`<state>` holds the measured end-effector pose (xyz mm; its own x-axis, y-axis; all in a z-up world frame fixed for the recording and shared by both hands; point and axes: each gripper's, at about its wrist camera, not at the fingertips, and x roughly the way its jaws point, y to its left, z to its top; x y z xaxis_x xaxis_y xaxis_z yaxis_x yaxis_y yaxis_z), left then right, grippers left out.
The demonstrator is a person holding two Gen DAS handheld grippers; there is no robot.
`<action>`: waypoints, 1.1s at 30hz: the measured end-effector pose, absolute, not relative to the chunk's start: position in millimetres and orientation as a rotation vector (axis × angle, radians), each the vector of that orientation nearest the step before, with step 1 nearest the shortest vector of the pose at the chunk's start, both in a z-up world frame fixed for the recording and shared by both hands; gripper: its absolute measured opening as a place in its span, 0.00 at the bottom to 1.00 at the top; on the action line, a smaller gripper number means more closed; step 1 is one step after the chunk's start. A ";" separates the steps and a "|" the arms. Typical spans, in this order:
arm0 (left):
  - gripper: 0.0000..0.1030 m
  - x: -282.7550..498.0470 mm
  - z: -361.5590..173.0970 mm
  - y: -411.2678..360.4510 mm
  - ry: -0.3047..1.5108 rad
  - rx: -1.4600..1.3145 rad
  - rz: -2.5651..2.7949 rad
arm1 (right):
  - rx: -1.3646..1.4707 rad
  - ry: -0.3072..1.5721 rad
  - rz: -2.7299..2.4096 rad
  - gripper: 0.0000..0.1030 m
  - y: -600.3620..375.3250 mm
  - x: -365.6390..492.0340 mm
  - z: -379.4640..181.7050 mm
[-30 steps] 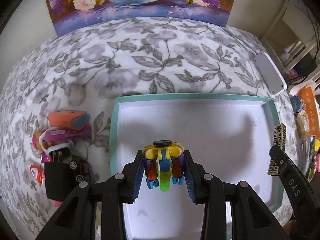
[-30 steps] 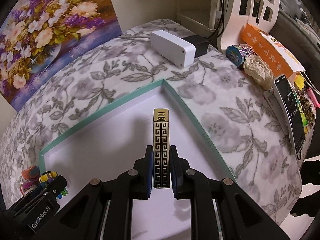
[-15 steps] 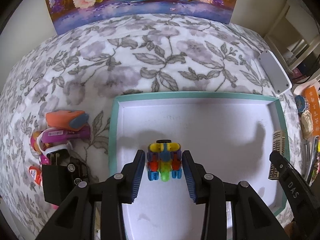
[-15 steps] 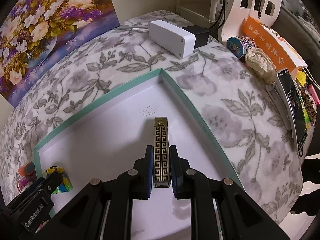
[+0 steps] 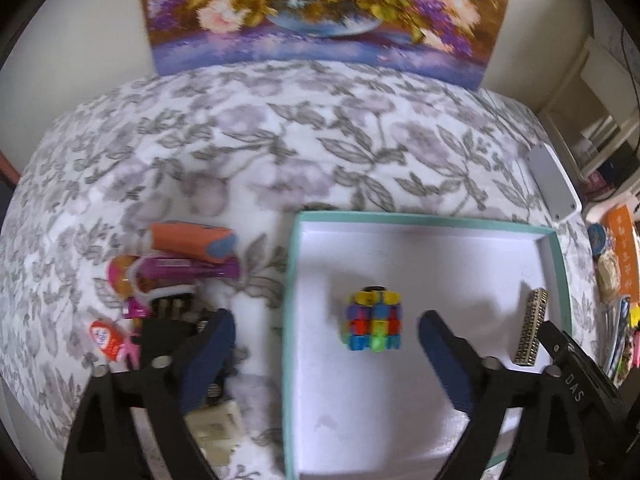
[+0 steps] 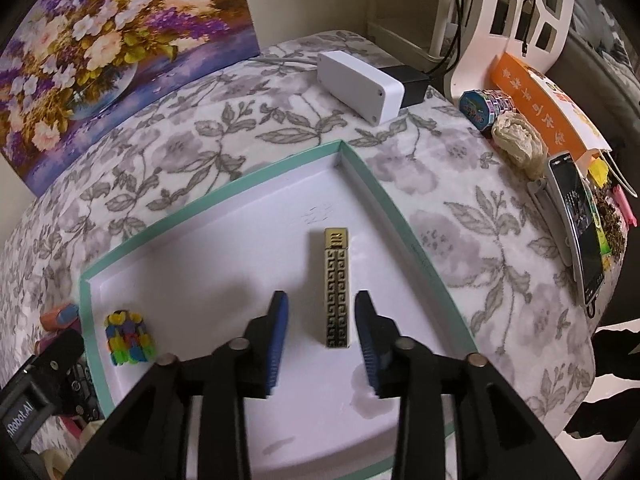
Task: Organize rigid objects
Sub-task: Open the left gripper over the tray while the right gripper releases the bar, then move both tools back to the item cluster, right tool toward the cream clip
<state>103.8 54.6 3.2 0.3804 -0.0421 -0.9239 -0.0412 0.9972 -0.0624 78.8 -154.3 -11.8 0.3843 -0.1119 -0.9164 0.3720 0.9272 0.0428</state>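
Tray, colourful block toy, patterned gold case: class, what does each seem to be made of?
Tray: likely cardboard, matte white inside, thin teal rim. Block toy: likely plastic, bright solid colours. Gold case: probably metal, brassy relief pattern, though coated plastic is possible.

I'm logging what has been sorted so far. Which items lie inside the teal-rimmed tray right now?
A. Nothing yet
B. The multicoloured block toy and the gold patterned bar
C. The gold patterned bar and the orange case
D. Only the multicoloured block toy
B: the multicoloured block toy and the gold patterned bar both rest on the white floor of the teal-rimmed tray, each free of its open hand-held gripper, left and right.
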 end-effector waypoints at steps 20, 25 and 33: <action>1.00 56.2 8.1 137.8 1.086 -0.186 0.136 | 0.137 1.134 -0.250 0.76 -108.4 57.1 -5.0; 1.00 45.7 10.2 161.2 1.068 -0.253 0.153 | 0.092 1.124 -0.234 0.76 -93.3 52.9 -2.0; 1.00 25.1 23.4 198.4 1.012 -0.354 0.181 | 0.110 1.099 -0.174 0.76 -72.7 43.3 12.5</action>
